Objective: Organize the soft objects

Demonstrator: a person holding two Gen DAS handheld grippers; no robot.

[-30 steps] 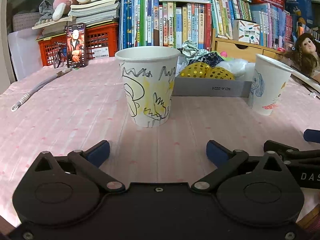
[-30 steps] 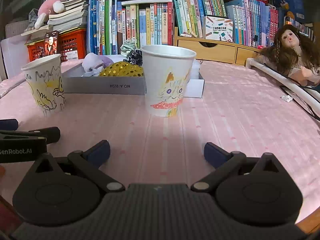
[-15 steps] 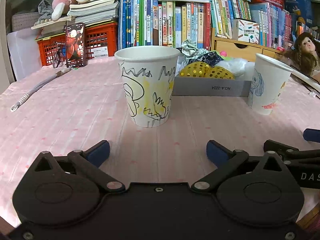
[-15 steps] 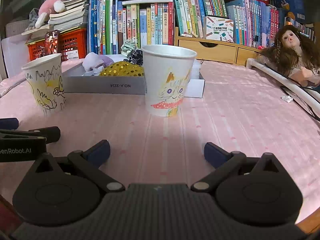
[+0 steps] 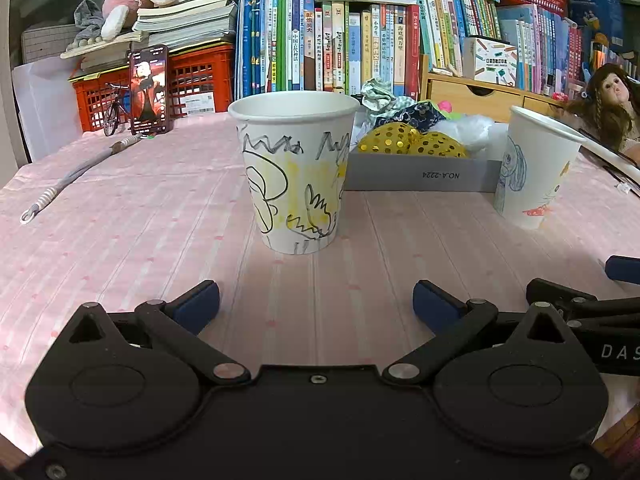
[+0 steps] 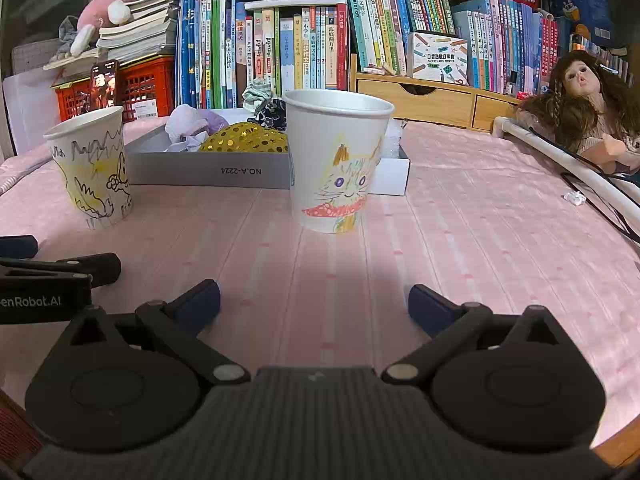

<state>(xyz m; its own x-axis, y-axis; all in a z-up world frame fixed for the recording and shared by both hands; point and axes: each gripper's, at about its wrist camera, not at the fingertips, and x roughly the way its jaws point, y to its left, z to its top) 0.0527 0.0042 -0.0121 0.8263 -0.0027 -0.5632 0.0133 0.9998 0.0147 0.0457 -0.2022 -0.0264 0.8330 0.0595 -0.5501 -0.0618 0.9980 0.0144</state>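
Hovering wide open, empty: left gripper (image 5: pixel 316 300), right gripper (image 6: pixel 314 300); soft items (image 6: pixel 244 142) sitting in box (image 6: pixel 208 170) at 12; cups' (image 5: pixel 296 172) contents hidden.

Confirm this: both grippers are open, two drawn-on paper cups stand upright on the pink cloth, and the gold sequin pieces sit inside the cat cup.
One thing is wrong: the gold sequin pieces lie in the grey cardboard box behind the cups, as the right wrist view shows, not in the white paper cup with the cat drawing. The rest stands.
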